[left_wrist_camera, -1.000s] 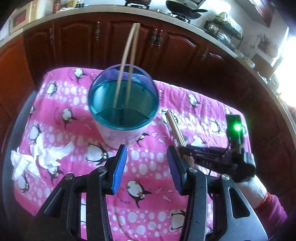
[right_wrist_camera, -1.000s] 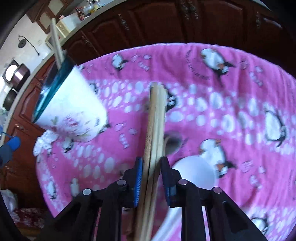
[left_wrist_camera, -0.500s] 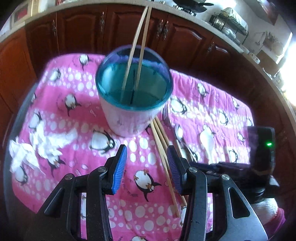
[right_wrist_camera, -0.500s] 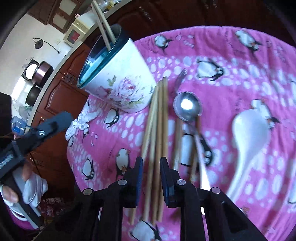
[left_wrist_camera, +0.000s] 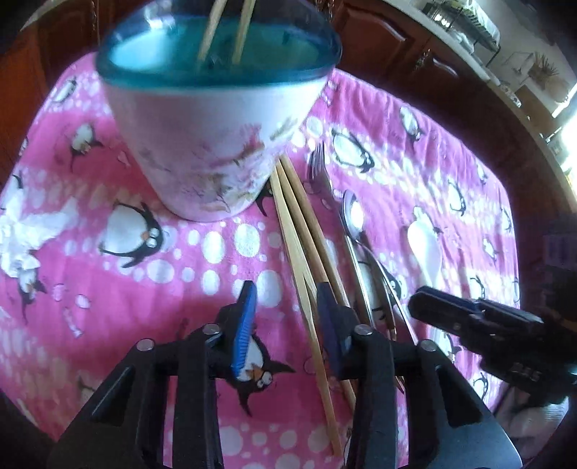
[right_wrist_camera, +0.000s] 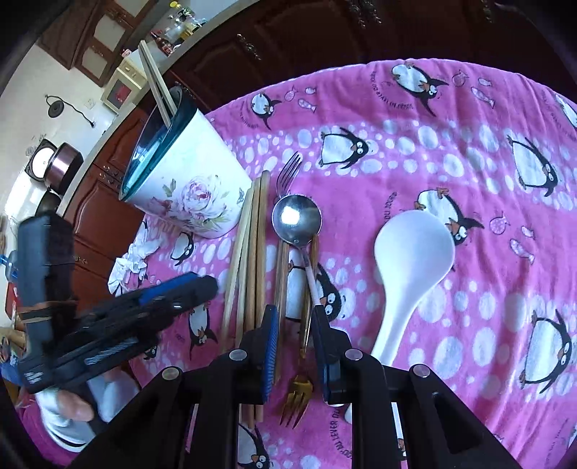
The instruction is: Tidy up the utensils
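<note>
A floral cup [left_wrist_camera: 216,151] with a blue inside stands on the pink penguin cloth [left_wrist_camera: 144,288], with two chopsticks [left_wrist_camera: 212,32] leaning in it. Several loose chopsticks [left_wrist_camera: 299,231] lie just right of the cup. My left gripper [left_wrist_camera: 286,292] is low over them. Its jaws are closing, one stick lies between the pads and nothing is pinched. My right gripper [right_wrist_camera: 294,317] hovers with a narrow gap above the handles of a metal spoon [right_wrist_camera: 296,218] and a gold fork [right_wrist_camera: 295,397], holding nothing.
A white spoon [right_wrist_camera: 411,259] lies to the right on the cloth, and a silver fork [right_wrist_camera: 288,169] lies next to the loose chopsticks [right_wrist_camera: 252,245]. Crumpled tissue [left_wrist_camera: 21,231] sits at the left edge. Dark wooden cabinets [right_wrist_camera: 324,43] stand behind.
The left gripper has sunk toward the cloth and its jaws have narrowed around the loose chopsticks. The right gripper left those chopsticks beside the cup and slid right, over the spoon and fork.
</note>
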Tool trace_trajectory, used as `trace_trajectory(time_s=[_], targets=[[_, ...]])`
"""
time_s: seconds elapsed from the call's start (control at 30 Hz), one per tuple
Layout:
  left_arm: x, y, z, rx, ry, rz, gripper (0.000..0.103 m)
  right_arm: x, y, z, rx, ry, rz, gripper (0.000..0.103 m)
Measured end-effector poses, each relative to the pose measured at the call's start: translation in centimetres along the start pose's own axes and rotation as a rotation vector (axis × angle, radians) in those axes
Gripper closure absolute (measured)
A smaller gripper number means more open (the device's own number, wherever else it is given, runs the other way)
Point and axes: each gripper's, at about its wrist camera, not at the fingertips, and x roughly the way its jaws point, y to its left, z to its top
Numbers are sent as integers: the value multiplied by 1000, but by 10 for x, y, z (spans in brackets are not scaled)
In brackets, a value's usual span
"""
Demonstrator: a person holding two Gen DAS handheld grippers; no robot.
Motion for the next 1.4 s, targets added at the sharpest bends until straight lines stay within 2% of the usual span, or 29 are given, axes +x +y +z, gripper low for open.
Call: trace_trajectory(time_s=[0.03,0.1,0.2,0.33,0.5,0.7,0.83,0.9,1.07,1.3,1.4], targets=[[5,-1,0,-1,9,0,77,0,-1,1,3,-3,-3,85],[13,0,0,-8,31,-14,88,-1,-5,4,9,-6,-7,85],[14,-2,1,-6,24,-31,96,2,-7,9,-3,-7,-27,85],[8,0,0,-12,28,-56,97,14,-3,17,-46,-2,-83,85],[-14,9,-16,15,22,-76,99,27,7,30,-119,17,-121,85],[-28,29,-40,8,40,-51,99,35,11,22,-166,63,-158,85],[-27,36,-50,-6,54,-38,99,36,9,17,-154,66,-129,87],[-26,38,-53,-18,61,-36,99,36,8,14,-152,70,-106,95],[-31,41,-58,-23,57,-41,99,21,7,-5,-128,61,-93,96],[-35,44,-66,-8,67,-40,99,-7,5,-59,-92,91,-58,96],[-35,42,-64,8,67,-38,99,-14,7,-63,-83,102,-25,96]])
